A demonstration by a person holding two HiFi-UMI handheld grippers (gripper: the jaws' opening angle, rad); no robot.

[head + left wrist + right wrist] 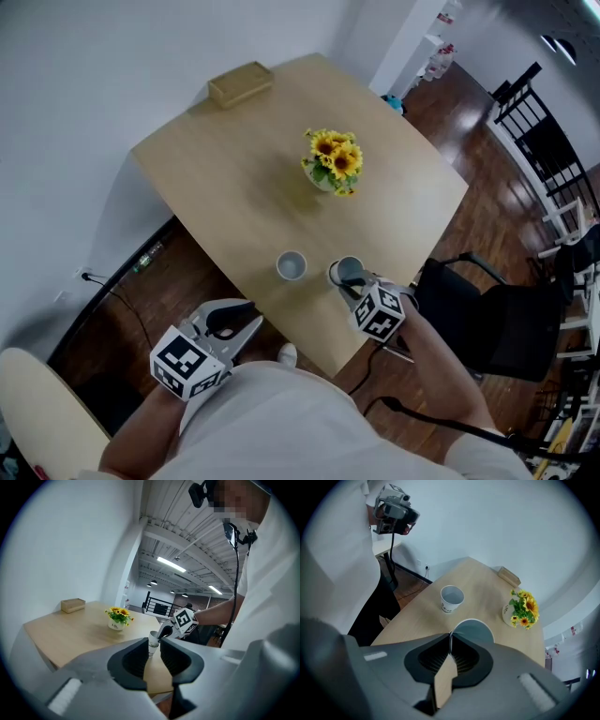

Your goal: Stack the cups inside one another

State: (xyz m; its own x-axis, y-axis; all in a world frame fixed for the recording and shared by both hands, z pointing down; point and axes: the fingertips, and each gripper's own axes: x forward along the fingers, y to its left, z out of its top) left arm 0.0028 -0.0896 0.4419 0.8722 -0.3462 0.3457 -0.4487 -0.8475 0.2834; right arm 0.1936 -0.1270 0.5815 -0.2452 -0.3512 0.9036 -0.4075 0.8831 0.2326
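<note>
Two white paper cups stand upright near the front edge of the wooden table (234, 187). The left cup (292, 266) (451, 599) stands free and empty. My right gripper (349, 286) (450, 639) is shut on the near rim of the right cup (347, 272) (474, 629), with the thin rim pinched between its pads. My left gripper (246, 319) (152, 645) hangs off the table's front edge, close to my body. It is open with nothing in it. Through its narrow gap, one white cup (153, 641) shows beside the right gripper.
A small pot of sunflowers (333, 162) (520, 609) sits mid-table. A tan box (240, 83) (508, 577) lies at the far corner by the wall. A black chair (487, 309) stands to the right of the table.
</note>
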